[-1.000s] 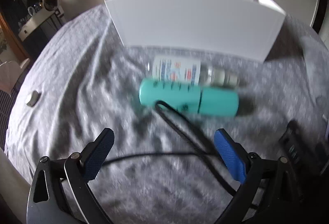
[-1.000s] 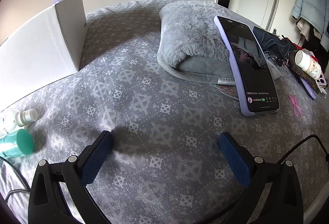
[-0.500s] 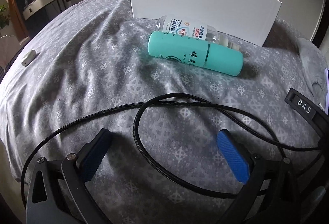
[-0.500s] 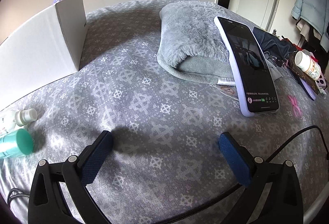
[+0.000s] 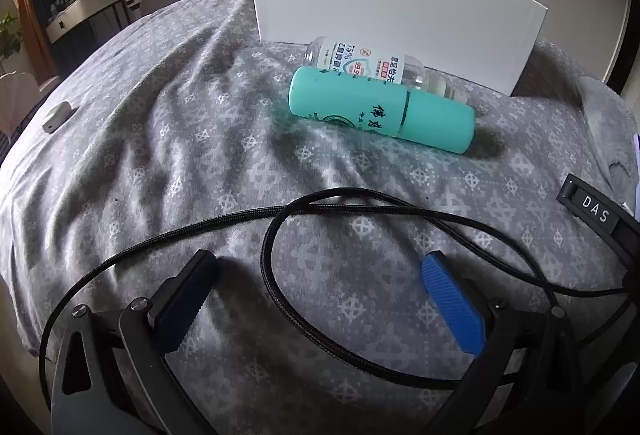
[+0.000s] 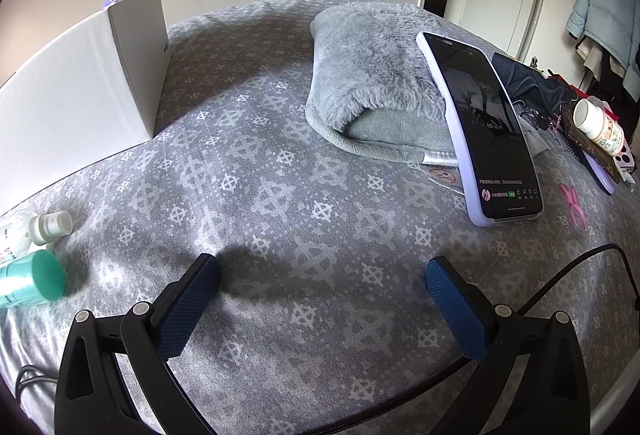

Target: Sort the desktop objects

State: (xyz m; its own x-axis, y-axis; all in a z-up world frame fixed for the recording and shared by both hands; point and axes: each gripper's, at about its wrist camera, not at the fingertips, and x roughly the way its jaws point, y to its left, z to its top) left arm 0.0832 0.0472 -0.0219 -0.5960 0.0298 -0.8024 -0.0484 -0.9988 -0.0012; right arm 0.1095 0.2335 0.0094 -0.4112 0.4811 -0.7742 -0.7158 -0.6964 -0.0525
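Just ahead of the left hand-held gripper (image 5: 316,299), whose blue-padded fingers are spread wide with nothing between them, a black braided cable (image 5: 280,287) loops across the grey patterned bedspread (image 5: 168,171). Off to its right a black part carries the white letters "DAS" (image 5: 595,209). Further on, well beyond the fingertips, a teal bottle (image 5: 380,109) lies on its side, printed with dark characters too small to read. Touching it on the far side is a clear bottle (image 5: 366,61) whose label shows "75%" and "99.9". Behind both stands a white box (image 5: 392,15), with a purple-labelled bottle top showing over its rim.

The right hand-held gripper (image 6: 322,301) is likewise spread and empty above bare bedspread. Ahead and to its right, a phone in a lilac case (image 6: 484,131) leans on a fluffy grey cushion (image 6: 372,71).

The sorting seems at the approach stage: neither bottle lying on the bedspread is grasped. A likely next move is for the left gripper to pass over the cable and straddle the teal bottle across its width, presumably for the box.
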